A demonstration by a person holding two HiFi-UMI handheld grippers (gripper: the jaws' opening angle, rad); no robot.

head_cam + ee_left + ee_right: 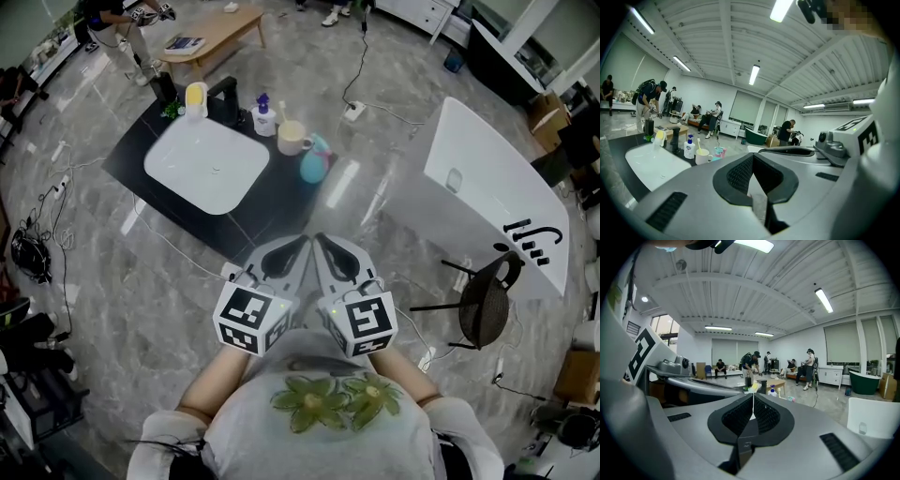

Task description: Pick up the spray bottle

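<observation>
1. Holding both tools close in front of the chest, the person keeps the left tongs (306, 241) and the right tongs (318, 238) side by side, almost touching. Both point toward the low black tabletop (281, 202) on the grey marble floor (375, 202).
2. The left tongs are pressed together at the tips, with nothing between them.
3. The right tongs are also pressed together. Only a thin sliver of light shows between the ribbed black pads (740, 416), and they pinch nothing.
4. The teal plastic spray bottle (314, 159) sits on the tabletop near its right corner, well apart from both tongs and untouched.
5. Just beside the spray bottle stands a cream ceramic mug (292, 138), and next to that a white pump bottle with a blue top (263, 116).
6. A white rectangular basin (206, 164) fills the tabletop's left part, with a yellow bottle (196, 97) and a black faucet (223, 94) at its far edge.
7. Off to the right lies a large white bathtub-like shell (487, 178), with a black mesh chair (483, 300) near it.
</observation>
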